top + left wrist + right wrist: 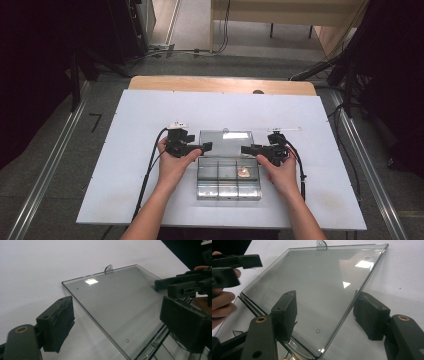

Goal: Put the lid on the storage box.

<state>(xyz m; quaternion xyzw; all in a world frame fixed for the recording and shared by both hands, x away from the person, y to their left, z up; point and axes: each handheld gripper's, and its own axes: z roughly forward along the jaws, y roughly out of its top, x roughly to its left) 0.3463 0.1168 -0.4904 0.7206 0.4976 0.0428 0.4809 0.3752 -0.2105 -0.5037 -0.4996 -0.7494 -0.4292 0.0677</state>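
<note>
So the clear compartment box [229,181] is sitting mid-frame on the white desk [125,150], its lid [225,142] flipped open and lying flat. The left claw [206,147] and right claw [245,149] are both gaping apart over the lid's side edges, gripping nothing.

this looks like a lab or test room fitted out for recording handwork, not a home. a plain white board [150,150] lies as a work surface on a wooden bench [220,84], with dark curtains or screens [35,60] closing in both sides. metal rails [45,170] run along the grey carpeted floor [105,100], and loose cables [165,52] trail across it toward the far wall. black cables [150,165] also hang off the hand-held tongs [206,147] at the board. pale wooden furniture [280,12] stands at the back.
</note>
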